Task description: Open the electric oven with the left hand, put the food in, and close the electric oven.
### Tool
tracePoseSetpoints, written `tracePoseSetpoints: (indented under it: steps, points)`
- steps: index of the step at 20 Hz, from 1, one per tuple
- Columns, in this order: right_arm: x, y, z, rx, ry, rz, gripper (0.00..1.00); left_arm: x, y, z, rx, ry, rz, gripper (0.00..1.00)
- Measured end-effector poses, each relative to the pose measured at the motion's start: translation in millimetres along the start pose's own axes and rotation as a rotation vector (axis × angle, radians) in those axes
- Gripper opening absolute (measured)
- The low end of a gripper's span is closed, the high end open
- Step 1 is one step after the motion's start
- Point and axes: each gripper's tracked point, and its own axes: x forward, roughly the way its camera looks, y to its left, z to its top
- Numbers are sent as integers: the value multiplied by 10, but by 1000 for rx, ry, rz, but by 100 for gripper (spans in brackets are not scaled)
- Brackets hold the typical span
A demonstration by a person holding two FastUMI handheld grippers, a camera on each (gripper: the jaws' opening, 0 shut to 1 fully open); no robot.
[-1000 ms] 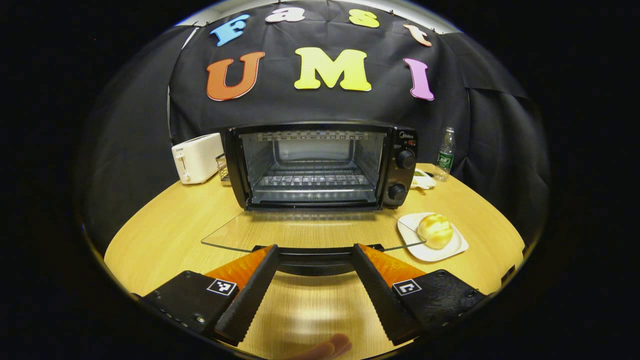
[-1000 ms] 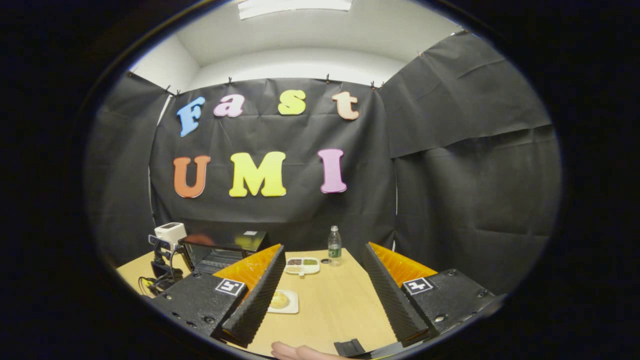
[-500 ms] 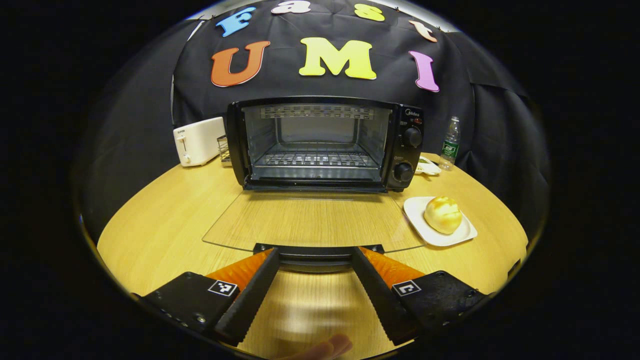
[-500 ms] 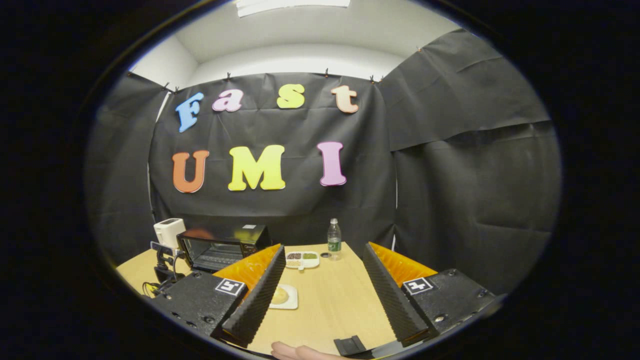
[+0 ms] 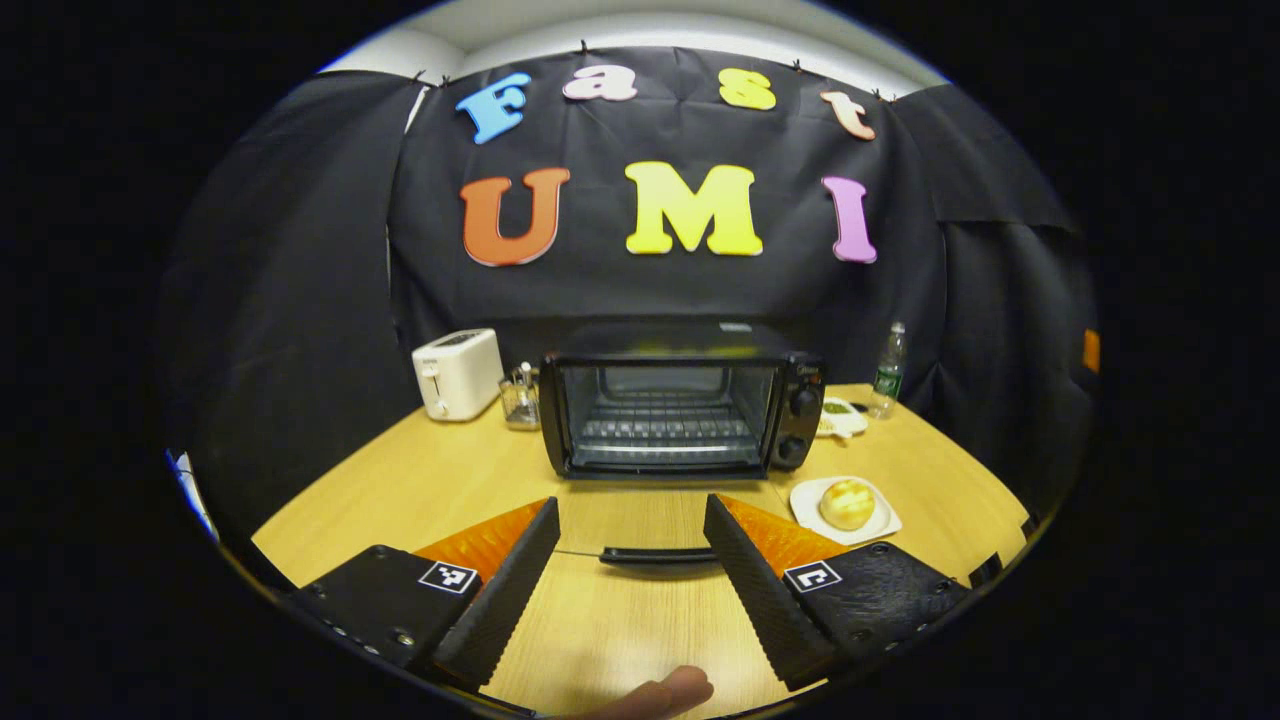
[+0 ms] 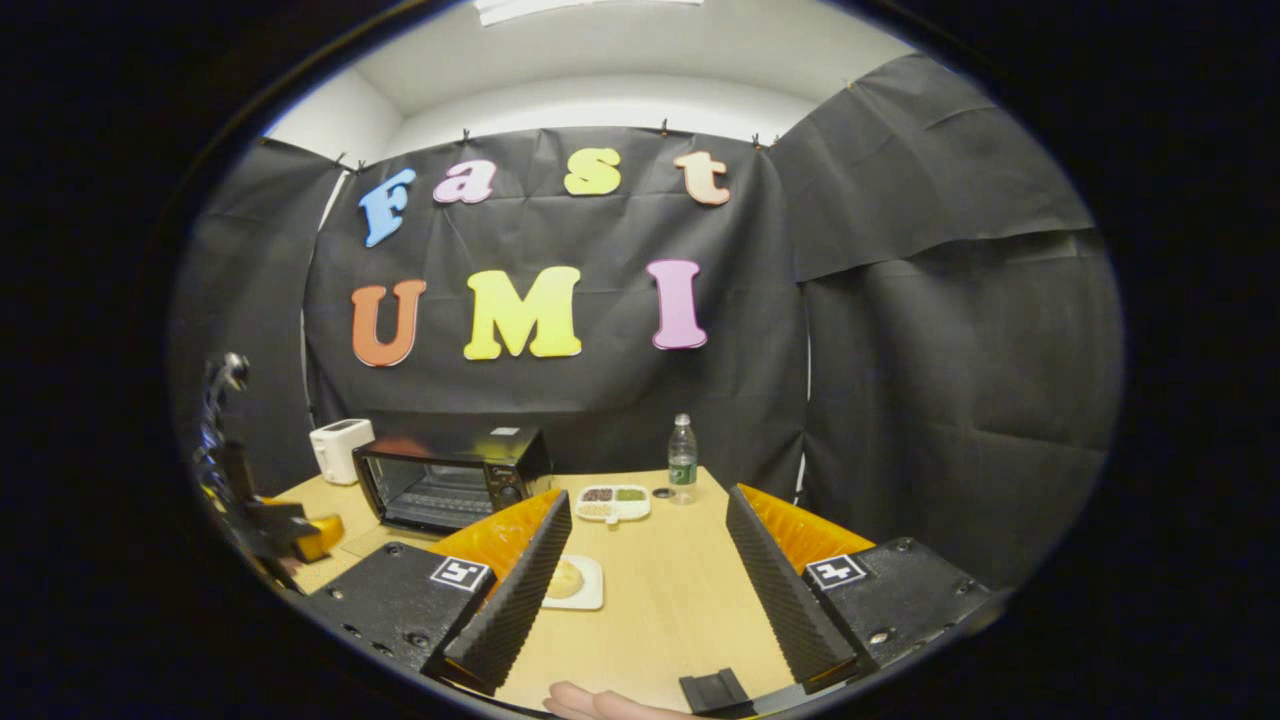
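1. A white toaster stands left of the electric oven.
2. The oven's glass door lies folded down flat (handle nearest the camera).
3. The left gripper hangs in front of that door, fingers spread, holding nothing.
4. The bun sits on a white plate right of the oven.
5. The right gripper, also spread and empty, hovers near the plate, right of the oven.

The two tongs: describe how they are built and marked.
Each of the left tongs and the right tongs has two long, wedge-shaped fingers with sawtooth-ribbed inner faces, spreading from black blocky bases. Each base carries a small square black-and-white tag and screws. A bare fingertip shows below.
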Motion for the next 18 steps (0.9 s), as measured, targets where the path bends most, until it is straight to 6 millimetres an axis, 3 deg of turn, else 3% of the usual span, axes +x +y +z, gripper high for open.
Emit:
tracePoseSetpoints:
  steps: [1, 3, 5, 7, 8, 9, 11, 15, 17, 18]
  points:
    - [55, 24, -42, 0, 1, 5, 95, -132, 13, 201, -9, -35, -9, 96]
    - [169, 143, -133, 0, 7, 29, 100, -433, 72, 644, -30, -112, -11, 96]
    - [318, 252, -283, 3, 24, 49, 95, -728, 168, 1043, -16, -180, 6, 96]
    - [476, 393, -449, -3, 51, 72, 95, -982, 254, 1329, -8, -231, 27, 96]
    - [559, 463, -544, -7, 58, 85, 100, -1070, 307, 1431, -7, -256, 38, 96]
    - [647, 538, -631, -15, 75, 92, 95, -1172, 330, 1525, -12, -280, 45, 96]
    - [862, 710, -838, -30, 105, 119, 95, -1292, 331, 1625, -33, -290, 22, 96]
    - [1325, 1048, -1502, -42, 231, 174, 100, -1508, 511, 1761, -46, -336, 51, 96]
    - [1557, 1080, -1765, -58, 274, 168, 95, -1568, 500, 1792, -40, -354, 51, 95]
    - [1646, 1114, -1878, -57, 295, 171, 100, -1607, 494, 1812, -33, -363, 47, 95]
